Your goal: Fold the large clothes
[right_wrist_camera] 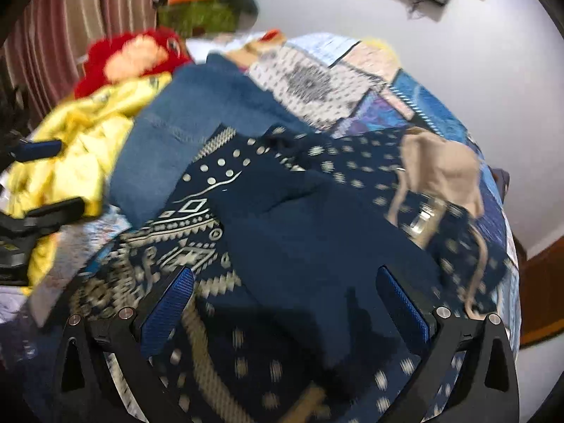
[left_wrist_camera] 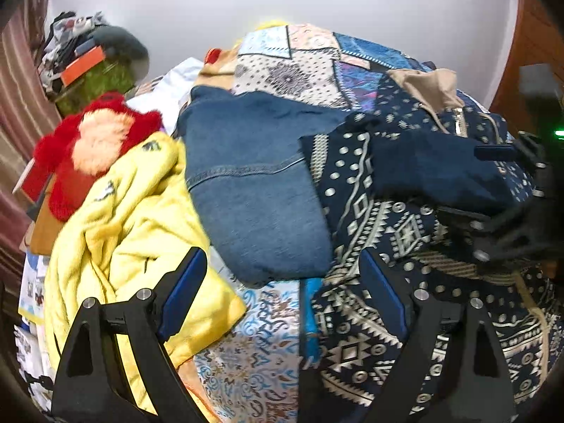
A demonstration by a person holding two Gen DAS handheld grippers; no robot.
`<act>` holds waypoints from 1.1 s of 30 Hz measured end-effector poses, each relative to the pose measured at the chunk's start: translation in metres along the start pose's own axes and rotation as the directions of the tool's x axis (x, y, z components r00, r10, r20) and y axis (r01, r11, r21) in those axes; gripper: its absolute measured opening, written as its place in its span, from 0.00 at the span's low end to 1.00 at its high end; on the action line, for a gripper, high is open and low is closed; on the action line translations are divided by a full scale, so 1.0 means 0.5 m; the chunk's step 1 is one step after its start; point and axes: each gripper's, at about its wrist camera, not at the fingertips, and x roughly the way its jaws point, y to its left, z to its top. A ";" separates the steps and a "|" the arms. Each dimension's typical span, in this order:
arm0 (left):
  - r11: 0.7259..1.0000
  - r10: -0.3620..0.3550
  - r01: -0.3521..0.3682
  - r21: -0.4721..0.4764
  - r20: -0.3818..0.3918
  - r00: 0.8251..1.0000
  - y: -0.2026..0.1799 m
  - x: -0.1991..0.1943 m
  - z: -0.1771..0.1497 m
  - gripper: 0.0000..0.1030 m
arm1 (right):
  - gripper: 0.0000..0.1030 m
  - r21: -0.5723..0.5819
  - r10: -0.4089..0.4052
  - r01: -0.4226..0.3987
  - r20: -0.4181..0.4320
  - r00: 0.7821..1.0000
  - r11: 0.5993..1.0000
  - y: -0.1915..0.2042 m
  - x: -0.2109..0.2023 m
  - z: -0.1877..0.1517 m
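A navy garment with a cream geometric print [left_wrist_camera: 373,232] lies spread on the bed, with a plain navy part folded over it [left_wrist_camera: 433,172]; it also fills the right wrist view [right_wrist_camera: 299,232]. A folded blue denim piece [left_wrist_camera: 253,183] lies to its left, also in the right wrist view [right_wrist_camera: 165,141]. My left gripper [left_wrist_camera: 285,271] is open and empty, hovering over the denim's near edge. My right gripper [right_wrist_camera: 285,282] is open and empty just above the navy garment; it shows at the right edge of the left wrist view [left_wrist_camera: 493,183].
A yellow garment [left_wrist_camera: 134,232] lies bunched at left with a red fluffy item [left_wrist_camera: 95,141] behind it. A beige piece with a zip [left_wrist_camera: 433,91] lies on the navy garment's far side. A patchwork bedspread [left_wrist_camera: 303,67] covers the bed. A cluttered pile [left_wrist_camera: 88,56] stands at back left.
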 end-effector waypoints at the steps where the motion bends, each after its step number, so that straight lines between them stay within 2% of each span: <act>1: 1.000 -0.001 0.001 -0.003 -0.001 1.000 0.004 0.003 -0.003 0.85 | 0.98 -0.007 -0.015 0.015 -0.013 1.000 1.000 0.003 0.020 0.005; 2: 1.000 -0.001 0.001 -0.004 -0.002 1.000 0.008 0.008 -0.006 0.85 | 0.96 -0.010 -0.024 0.024 -0.023 0.999 1.000 0.007 0.037 0.010; 4: 1.000 0.003 -0.003 -0.004 -0.005 1.000 0.012 0.016 -0.009 0.85 | 0.79 -0.011 -0.010 0.010 -0.043 0.999 1.000 0.011 0.069 0.020; 5: 1.000 0.004 -0.004 -0.004 -0.006 1.000 0.012 0.020 -0.010 0.85 | 0.74 -0.008 -0.003 0.003 -0.050 0.999 1.000 0.012 0.081 0.025; 8: 1.000 -0.007 0.006 -0.015 -0.017 1.000 0.011 0.035 -0.007 0.85 | 0.60 0.000 -0.020 0.021 -0.010 1.000 1.000 0.009 0.088 0.032; 10: 1.000 -0.014 0.013 -0.021 -0.020 1.000 0.004 0.042 0.000 0.85 | 0.32 0.001 -0.021 0.020 0.015 1.000 1.000 0.004 0.084 0.036; 12: 1.000 -0.017 0.017 -0.021 -0.021 1.000 -0.007 0.048 0.009 0.85 | 0.15 0.015 -0.001 0.000 0.033 0.999 1.000 -0.005 0.067 0.037; 13: 1.000 -0.020 0.019 -0.019 -0.021 1.000 -0.013 0.050 0.013 0.85 | 0.12 0.020 0.000 -0.001 0.041 0.999 1.000 -0.009 0.059 0.039; 21: 0.997 -0.061 0.061 0.051 -0.002 0.998 -0.120 0.041 0.064 0.85 | 0.11 0.176 0.040 -0.075 0.194 0.980 0.982 -0.127 -0.118 -0.001; 25: 0.989 -0.116 0.115 0.089 0.006 0.993 -0.196 0.032 0.089 0.85 | 0.11 0.289 0.005 -0.081 0.255 0.967 0.954 -0.208 -0.205 -0.061; 29: 0.979 -0.162 0.164 0.122 -0.025 0.986 -0.267 0.053 0.101 0.85 | 0.11 0.363 -0.025 -0.076 0.264 0.964 0.929 -0.271 -0.244 -0.127; 33: 0.981 -0.109 0.122 0.149 -0.090 0.990 -0.310 0.105 0.095 0.85 | 0.11 0.453 -0.014 -0.086 0.212 0.977 0.887 -0.339 -0.223 -0.203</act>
